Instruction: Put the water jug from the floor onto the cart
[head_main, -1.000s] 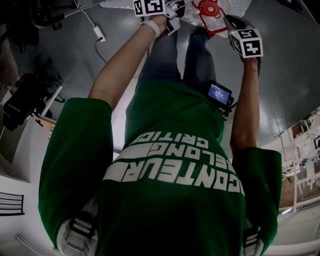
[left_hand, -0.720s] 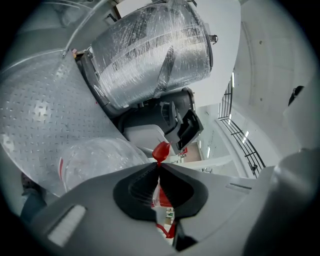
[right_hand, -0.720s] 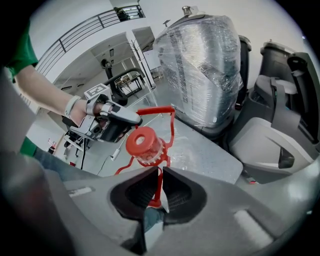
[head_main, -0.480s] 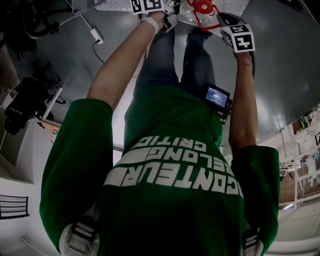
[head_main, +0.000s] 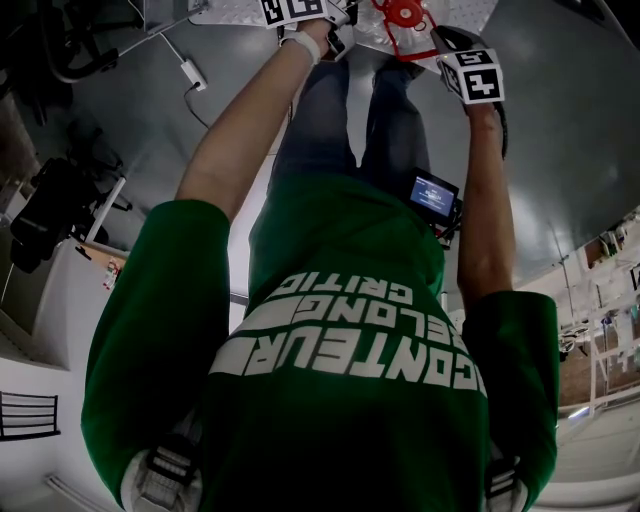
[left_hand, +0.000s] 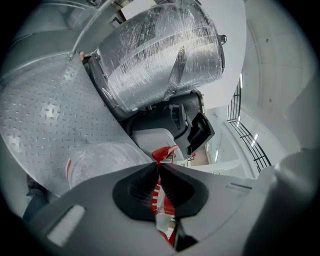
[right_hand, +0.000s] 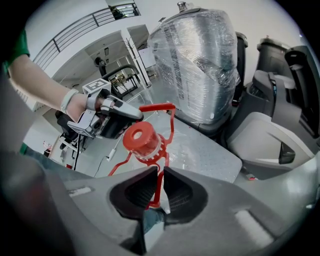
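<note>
Jug (head_main: 405, 15) slightly farther forward than before

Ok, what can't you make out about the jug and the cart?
Head view: the water jug is cut off by the top edge; only its cap end shows.
Gripper views: the jug's base, and whether it rests on the cart, is hidden behind the left gripper and right gripper.
Head view: waist screen, text too small.
</note>
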